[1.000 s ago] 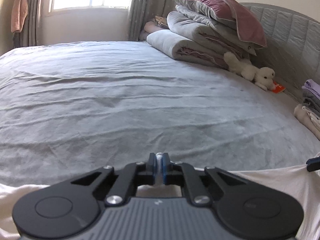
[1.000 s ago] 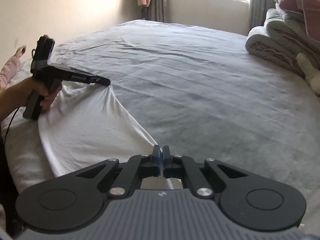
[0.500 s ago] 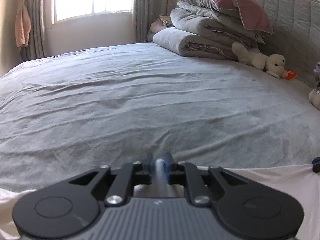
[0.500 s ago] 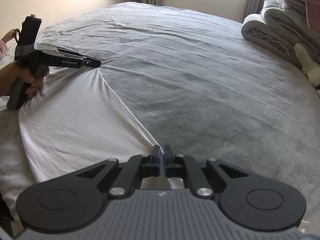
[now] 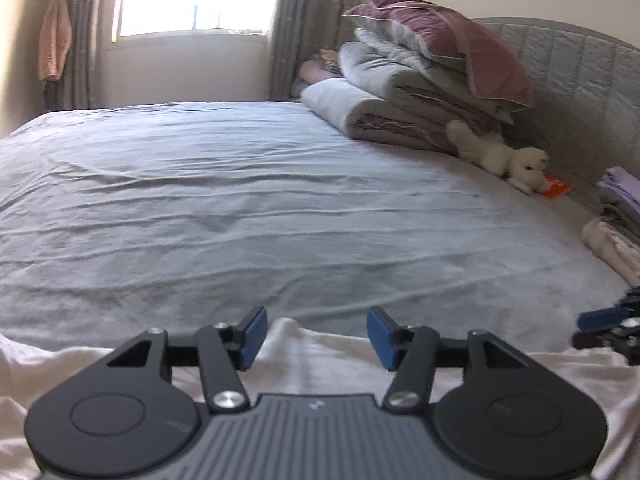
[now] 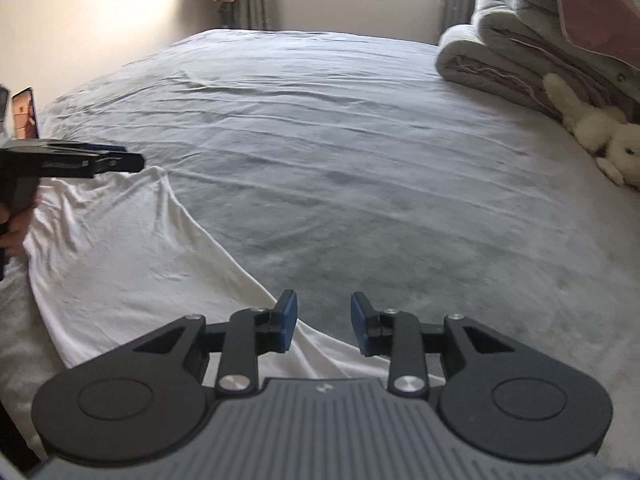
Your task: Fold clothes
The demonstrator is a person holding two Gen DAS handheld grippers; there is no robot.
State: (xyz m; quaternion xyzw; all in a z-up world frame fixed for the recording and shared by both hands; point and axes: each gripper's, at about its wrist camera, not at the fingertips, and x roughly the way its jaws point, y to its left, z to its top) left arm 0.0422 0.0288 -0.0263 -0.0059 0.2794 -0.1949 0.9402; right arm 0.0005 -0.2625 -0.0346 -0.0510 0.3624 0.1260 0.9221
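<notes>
- The white, thin cotton garment [image 6: 120, 248] lies spread flat along the near edge of the bed, on the grey wrinkled bedsheet [image 6: 340, 140]. Its far hem runs diagonally from one pair of tongs to the other.
- A small peak of the white garment [image 5: 286, 326] stands up between the two blue pads of the left tongs [image 5: 316, 336]. The pads do not press on it.
- The left tongs are spread wide and opening; both blue pads stand clear of the cloth on either side.
- The right tongs [image 6: 323, 324] are parted and opening. The garment's edge lies under the gap between the blue pads, with no pad pressing on it.
- In the right wrist view, the left tongs [image 6: 120, 162] hover just above the far corner of the garment, held by a hand [image 6: 16, 224] at the left frame edge.
- A stack of folded grey and mauve quilts [image 5: 420, 92] rests at the head of the bed, against the grey padded headboard [image 5: 580, 80].
- A white plush toy [image 5: 500, 156] lies just beside the quilts.
- A pile of folded clothes [image 5: 616, 220] sits at the right edge of the bed.
</notes>
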